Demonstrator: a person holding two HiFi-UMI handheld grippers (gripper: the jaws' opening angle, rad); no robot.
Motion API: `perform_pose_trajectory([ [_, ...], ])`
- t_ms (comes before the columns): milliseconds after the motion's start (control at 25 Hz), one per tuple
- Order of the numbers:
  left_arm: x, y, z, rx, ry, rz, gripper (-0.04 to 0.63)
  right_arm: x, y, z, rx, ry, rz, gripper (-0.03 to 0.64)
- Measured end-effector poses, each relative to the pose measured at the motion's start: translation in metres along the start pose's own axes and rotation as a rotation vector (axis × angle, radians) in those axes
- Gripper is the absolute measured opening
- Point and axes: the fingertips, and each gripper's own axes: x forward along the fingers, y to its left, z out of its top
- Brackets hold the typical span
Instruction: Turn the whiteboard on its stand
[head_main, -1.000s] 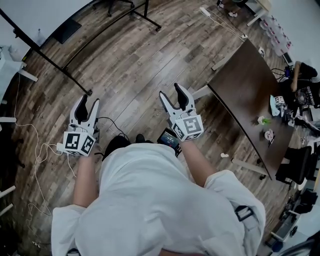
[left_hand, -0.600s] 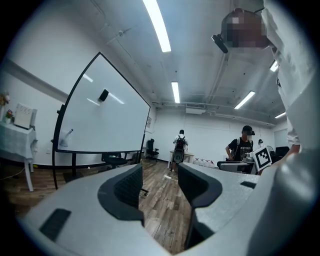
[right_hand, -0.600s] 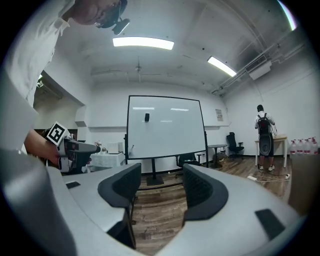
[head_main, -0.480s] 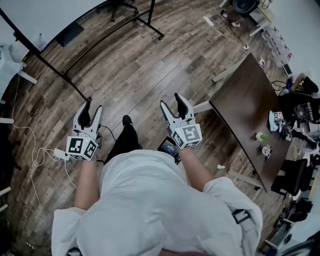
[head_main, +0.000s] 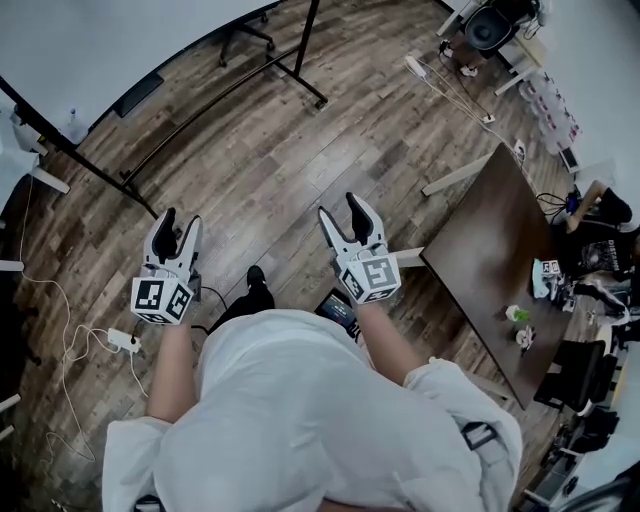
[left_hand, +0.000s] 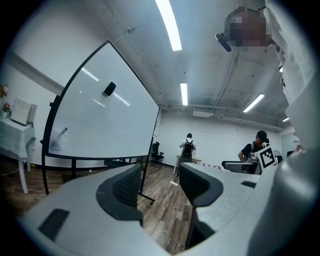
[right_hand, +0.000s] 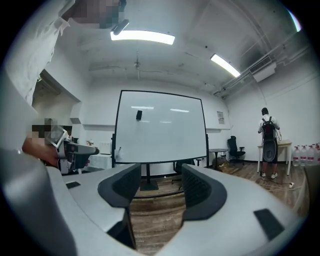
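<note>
The whiteboard (right_hand: 160, 127) stands upright on its black stand (head_main: 230, 85) on the wooden floor (head_main: 300, 160). It is a broad, blank white panel in a thin dark frame, with ceiling lights mirrored in it. A small dark block (right_hand: 139, 115) sticks near the whiteboard's top middle, and a small pale object (left_hand: 59, 137) sits at its lower edge. The left gripper (head_main: 177, 222) and the right gripper (head_main: 341, 210) are both held level, short of the whiteboard and not touching it. The left jaws stand apart and have just been opening, with nothing between them. The right jaws are also spread, with only floor and the whiteboard's stand seen through the gap.
</note>
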Motion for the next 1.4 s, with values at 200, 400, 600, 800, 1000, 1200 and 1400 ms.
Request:
perform_pose_trajectory([
  [200, 0.043, 0.057, 0.021, -0.002, -0.035, 0.038, 0.239, 0.072, -0.011, 0.013, -0.022, 0.005, 0.022, 0.247],
  [400, 0.068, 0.098, 0.035, -0.005, -0.055, 0.075, 0.249, 0.129, -0.011, 0.027, -0.035, -0.012, 0.064, 0.247],
  [600, 0.071, 0.141, 0.047, -0.005, -0.071, 0.134, 0.249, 0.179, 0.002, 0.029, -0.045, -0.017, 0.131, 0.241],
  [800, 0.078, 0.18, 0.052, 0.001, -0.071, 0.217, 0.249, 0.234, 0.0, 0.028, -0.046, -0.011, 0.202, 0.239],
  [1000, 0.089, 0.23, 0.066, 0.011, -0.094, 0.32, 0.249, 0.312, 0.014, 0.026, -0.036, -0.017, 0.313, 0.238],
  [1200, 0.095, 0.274, 0.092, 0.037, -0.123, 0.45, 0.249, 0.396, 0.037, 0.038, -0.024, -0.024, 0.463, 0.233],
  [1400, 0.098, 0.32, 0.134, 0.071, -0.18, 0.606, 0.249, 0.488, 0.066, 0.061, -0.039, -0.053, 0.646, 0.229],
])
